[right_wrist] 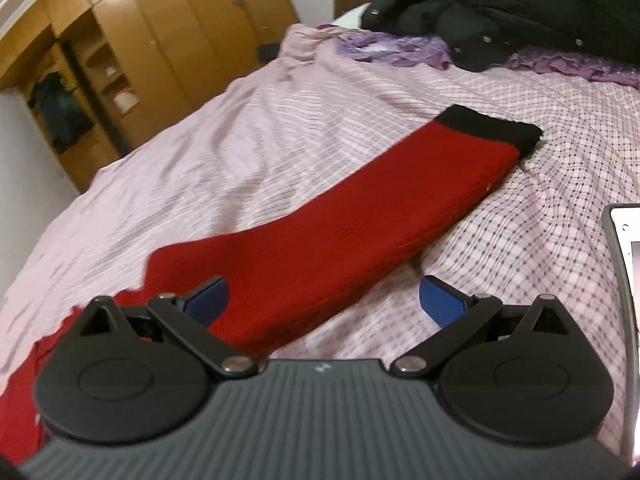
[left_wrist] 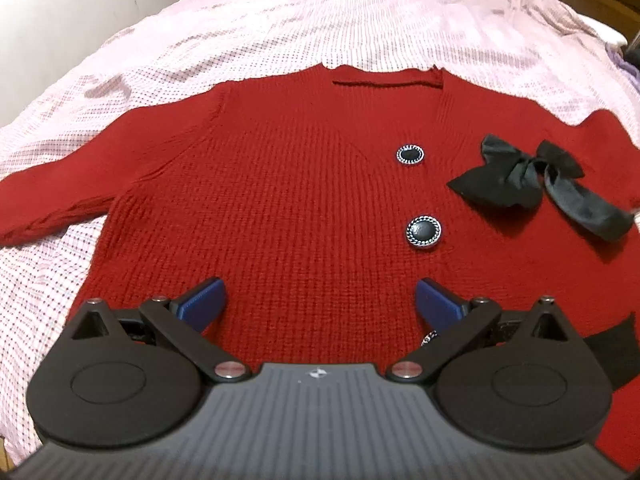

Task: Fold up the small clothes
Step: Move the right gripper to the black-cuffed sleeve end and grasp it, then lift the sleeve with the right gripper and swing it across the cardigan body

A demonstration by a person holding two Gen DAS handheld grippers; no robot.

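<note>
Red knit cardigan flat on checked pink bed, unfolded. Left hand-held gripper, right hand-held gripper: both jaws apart, empty. I judge knit soft, floppy; take black-cuffed sleeve first.

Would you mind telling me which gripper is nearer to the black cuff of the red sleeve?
Right. The right gripper hovers open over that sleeve, whose black cuff lies ahead; the left gripper is open over the cardigan's buttoned front.
</note>
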